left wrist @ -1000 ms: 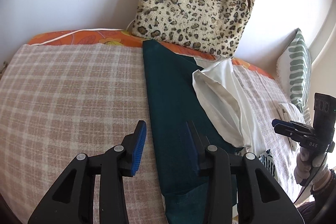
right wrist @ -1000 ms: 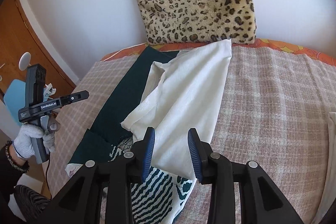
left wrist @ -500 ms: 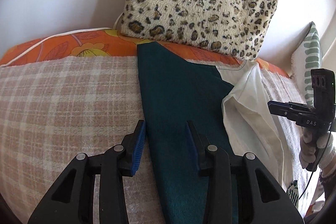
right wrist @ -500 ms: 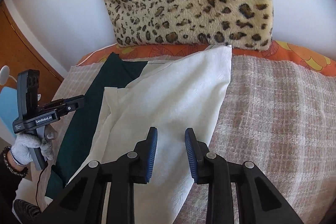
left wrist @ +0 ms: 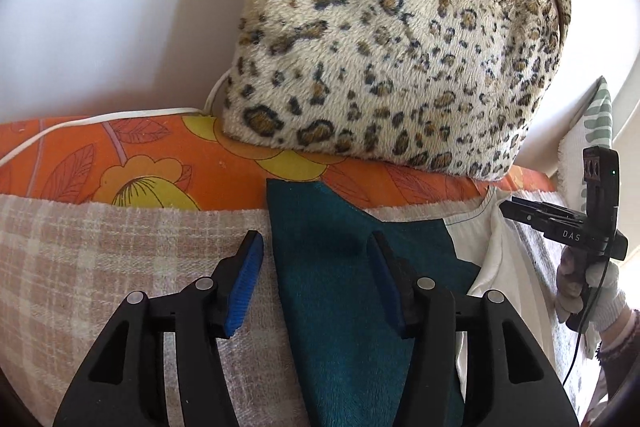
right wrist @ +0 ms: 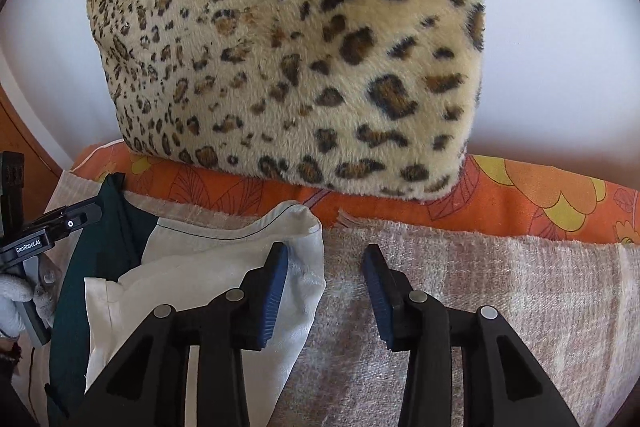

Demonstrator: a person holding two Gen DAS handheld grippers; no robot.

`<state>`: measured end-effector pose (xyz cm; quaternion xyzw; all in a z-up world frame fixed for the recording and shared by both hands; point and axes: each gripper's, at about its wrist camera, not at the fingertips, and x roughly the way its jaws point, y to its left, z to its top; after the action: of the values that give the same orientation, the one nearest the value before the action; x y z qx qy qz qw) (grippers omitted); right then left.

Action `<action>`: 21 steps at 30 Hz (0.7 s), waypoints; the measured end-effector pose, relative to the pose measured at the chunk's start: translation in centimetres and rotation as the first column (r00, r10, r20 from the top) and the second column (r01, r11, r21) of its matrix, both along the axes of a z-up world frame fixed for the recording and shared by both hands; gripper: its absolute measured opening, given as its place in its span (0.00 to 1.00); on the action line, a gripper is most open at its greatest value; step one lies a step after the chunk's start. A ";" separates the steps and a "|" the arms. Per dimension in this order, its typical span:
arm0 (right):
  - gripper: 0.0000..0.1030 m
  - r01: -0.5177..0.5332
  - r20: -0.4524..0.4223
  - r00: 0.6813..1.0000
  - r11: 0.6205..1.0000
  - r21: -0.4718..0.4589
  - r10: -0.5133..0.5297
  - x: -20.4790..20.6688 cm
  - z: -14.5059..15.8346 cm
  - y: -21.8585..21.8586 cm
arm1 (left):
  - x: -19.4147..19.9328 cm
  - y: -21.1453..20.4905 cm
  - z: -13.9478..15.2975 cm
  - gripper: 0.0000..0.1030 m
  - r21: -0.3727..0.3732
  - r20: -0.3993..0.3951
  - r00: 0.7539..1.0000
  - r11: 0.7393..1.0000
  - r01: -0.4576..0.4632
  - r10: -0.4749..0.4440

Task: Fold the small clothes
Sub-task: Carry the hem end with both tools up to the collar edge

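Hovering over the checked blanket (left wrist: 100, 267), the left gripper (left wrist: 316, 259) has just been opening its jaws; the teal cloth's (left wrist: 340, 291) left edge lies between them, unpressed. The right gripper (right wrist: 326, 267) has also been opening, its left pad over the white cloth's (right wrist: 192, 283) corner, nothing gripped. Both cloths end just before the leopard cushion (right wrist: 288, 59), which stands on the orange sheet (left wrist: 140, 167).

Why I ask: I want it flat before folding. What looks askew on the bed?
The white garment is rumpled, a corner turned over, lying half across the teal garment on the plaid blanket. Both grippers, left and right, have just been opening; each straddles a top corner, gripping nothing.
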<state>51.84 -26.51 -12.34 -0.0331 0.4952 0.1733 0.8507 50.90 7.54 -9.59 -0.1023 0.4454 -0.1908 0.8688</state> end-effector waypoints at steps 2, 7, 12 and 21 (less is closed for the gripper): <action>0.45 -0.007 -0.009 1.000 0.999 0.034 0.007 0.4 -0.1 -0.1 | 0.7 0.4 -0.1 0.54 -0.040 -0.013 1.000 0.999 0.000 0.000; 0.41 0.001 -0.041 0.999 0.991 0.136 0.004 1.3 -0.2 -1.2 | 1.9 1.7 -0.3 0.51 -0.149 -0.050 0.998 0.988 -0.032 0.025; 0.22 0.008 -0.072 0.997 0.978 0.211 0.007 1.9 -0.4 -1.6 | 2.3 1.7 -0.6 0.20 -0.152 -0.070 0.997 0.987 -0.046 0.036; 0.03 0.026 -0.029 0.999 0.970 0.241 -0.020 1.5 1.0 -1.1 | 1.6 1.7 0.7 0.03 -0.184 -0.030 0.999 0.982 -0.034 0.029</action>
<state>53.36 -27.57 -11.29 0.0784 0.4820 0.2227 0.8437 52.50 9.26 -8.84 -0.1918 0.4362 -0.2161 0.8522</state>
